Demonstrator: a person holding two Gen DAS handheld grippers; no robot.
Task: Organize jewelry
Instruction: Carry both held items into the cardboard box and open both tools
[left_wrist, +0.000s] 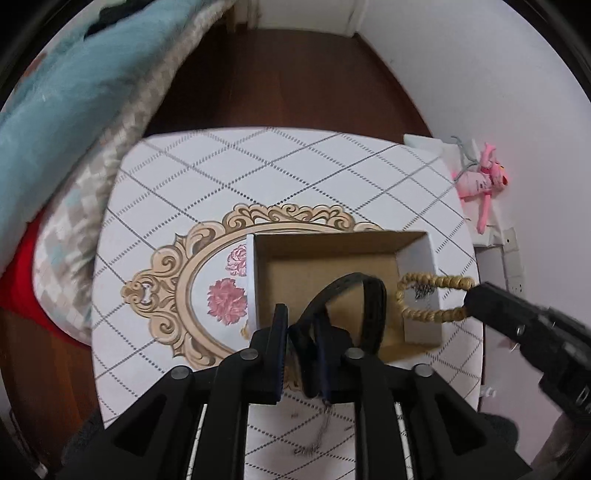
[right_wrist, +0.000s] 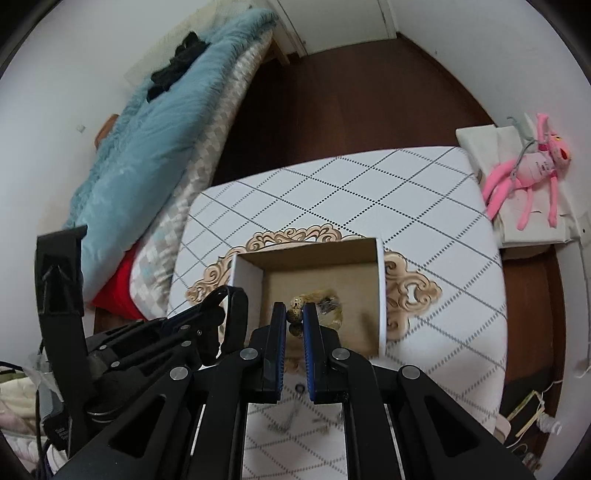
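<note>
The white table with a dotted diamond grid and a printed ornate gold frame carries only one container, so both grippers meet above it. That container, an open cardboard box with white outer walls and a brown inside, sits at the table's middle, mouth up, presumably so pieces can be lowered straight in. Its brown floor looks bare where it shows, though the grippers and what they hold cover much of it, so a small item there could be missed.

The left gripper points steeply down over the box's near edge, its jaws nearly together and pinching a black strap bracelet, which arches up and out over the box interior. The right gripper, also tilted down, is clamped on a loop of tan wooden beads; in the left wrist view the loop hangs at the box's right wall, partly over the opening. Both pieces are held in the air, neither resting in the box, which suits a drop-off not yet made.
</note>
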